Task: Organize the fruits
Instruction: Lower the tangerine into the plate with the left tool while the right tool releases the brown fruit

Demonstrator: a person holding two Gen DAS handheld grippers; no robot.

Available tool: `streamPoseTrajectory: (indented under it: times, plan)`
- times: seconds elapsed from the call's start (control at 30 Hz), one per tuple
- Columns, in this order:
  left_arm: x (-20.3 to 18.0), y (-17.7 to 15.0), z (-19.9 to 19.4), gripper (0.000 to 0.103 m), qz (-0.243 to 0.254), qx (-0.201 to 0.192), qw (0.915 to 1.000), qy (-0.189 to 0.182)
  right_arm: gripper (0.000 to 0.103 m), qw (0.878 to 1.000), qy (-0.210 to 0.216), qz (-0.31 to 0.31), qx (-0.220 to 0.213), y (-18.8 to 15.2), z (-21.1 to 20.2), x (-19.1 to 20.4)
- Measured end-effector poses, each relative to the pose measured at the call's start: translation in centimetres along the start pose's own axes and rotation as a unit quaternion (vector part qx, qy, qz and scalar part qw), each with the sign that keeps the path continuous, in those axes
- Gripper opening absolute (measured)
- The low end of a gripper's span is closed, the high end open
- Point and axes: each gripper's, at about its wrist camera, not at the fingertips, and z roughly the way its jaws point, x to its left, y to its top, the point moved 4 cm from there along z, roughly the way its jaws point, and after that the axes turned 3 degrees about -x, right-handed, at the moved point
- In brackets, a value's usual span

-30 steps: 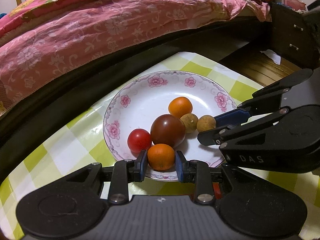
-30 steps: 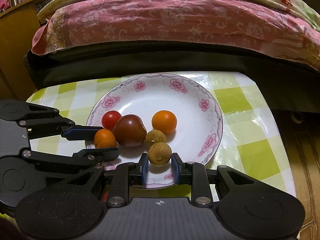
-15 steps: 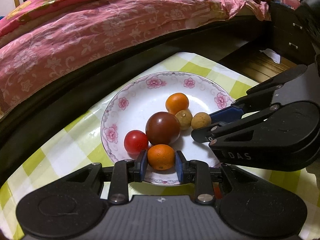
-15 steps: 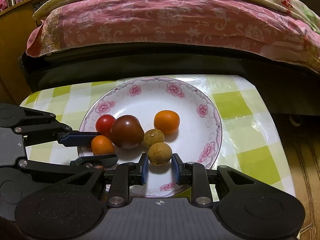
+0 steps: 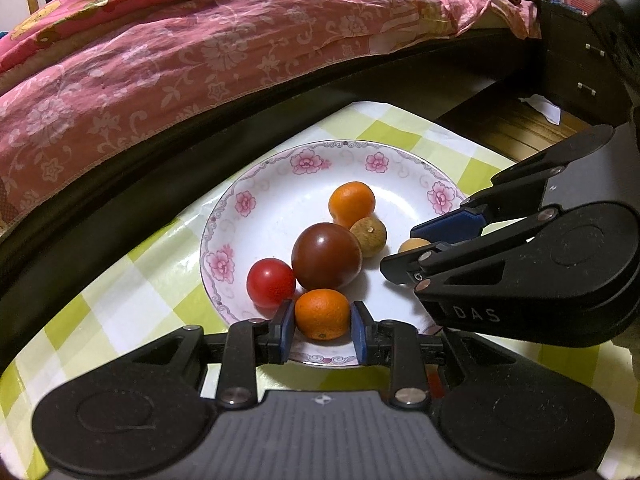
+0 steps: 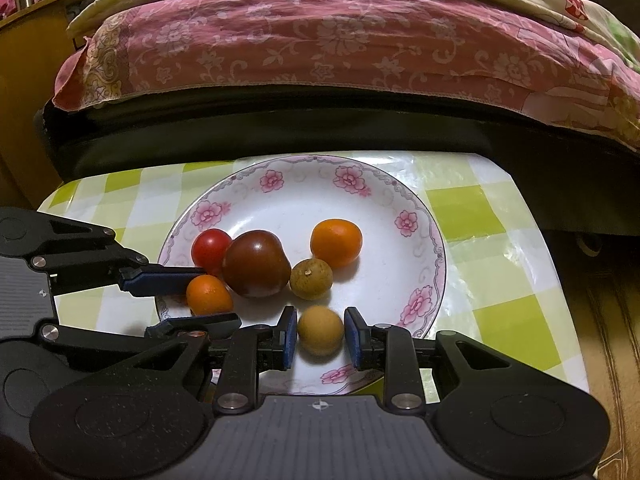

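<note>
Straddling the small orange citrus fruit (image 5: 322, 313), the left gripper (image 5: 322, 331) looks barely closed; the right gripper (image 6: 320, 335) brackets a tan round longan (image 6: 320, 330) loosely. Either fruit could roll off the floral white plate (image 6: 434, 240).

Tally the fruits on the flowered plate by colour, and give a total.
Orange: 2, one far, one between the left gripper's fingers
Red: 1
Dark maroon: 1
Tan-brown: 2, one loose, one between the right gripper's fingers
Total: 6, all over the plate
</note>
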Motion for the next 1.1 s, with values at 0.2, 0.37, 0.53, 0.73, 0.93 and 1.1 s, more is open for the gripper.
streamPoseTrajectory:
  times: [0.2,0.37,0.53,0.73,0.93,1.1]
  plan:
    - [0.0,0.0,-0.3,0.038,-0.002,0.000,1.0000,0.001,0.024,1.000,-0.001,-0.001,0.000,0.0,-0.1,0.0]
    - [0.0,0.1,-0.7,0.039,-0.005,-0.002,1.0000,-0.001,0.028,1.000,-0.003,-0.001,-0.004,0.2,-0.4,0.1]
    - [0.0,0.2,-0.9,0.040,-0.008,-0.002,1.0000,-0.002,0.030,1.000,-0.003,-0.002,-0.007,0.3,-0.5,0.3]
    - [-0.1,0.4,-1.4,0.044,-0.008,-0.009,0.9999,-0.004,0.030,1.000,-0.006,0.000,-0.010,0.3,-0.6,0.1]
    - [-0.1,0.4,-1.7,0.044,-0.010,-0.012,0.9999,-0.003,0.031,1.000,-0.009,0.002,-0.013,0.4,-0.9,0.0]
    - [0.0,0.5,-2.2,0.045,-0.011,-0.016,0.9998,-0.003,0.035,1.000,-0.013,0.003,-0.017,0.4,-1.1,-0.1]
